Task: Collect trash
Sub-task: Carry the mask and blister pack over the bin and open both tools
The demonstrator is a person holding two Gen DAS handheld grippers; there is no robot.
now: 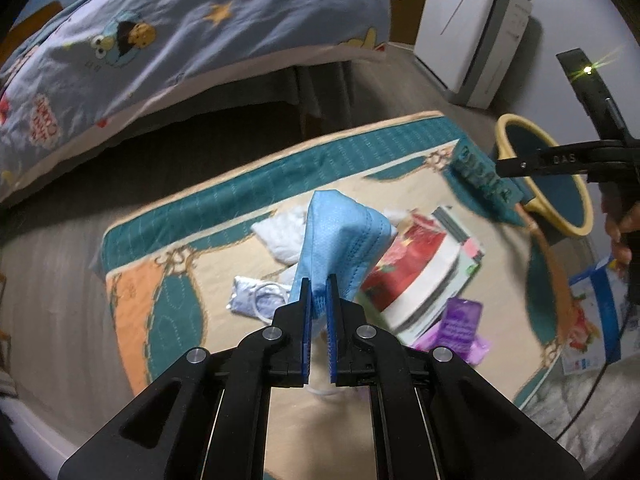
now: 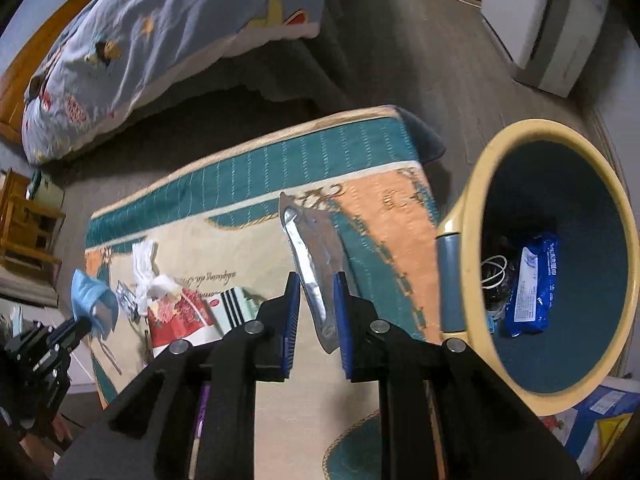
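— At the centre of the left wrist view, what's in the left gripper (image 1: 319, 294)?
— A blue face mask (image 1: 340, 248), pinched, above the rug (image 1: 256, 184).
— And the right gripper (image 2: 317, 304)?
— Clamped on a silver blister pack (image 2: 314, 264), mid-frame, beside the yellow bin (image 2: 472, 184) at right.

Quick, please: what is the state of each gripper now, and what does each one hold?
Left gripper: closed on the blue face mask.
Right gripper: closed on the silver foil wrapper.
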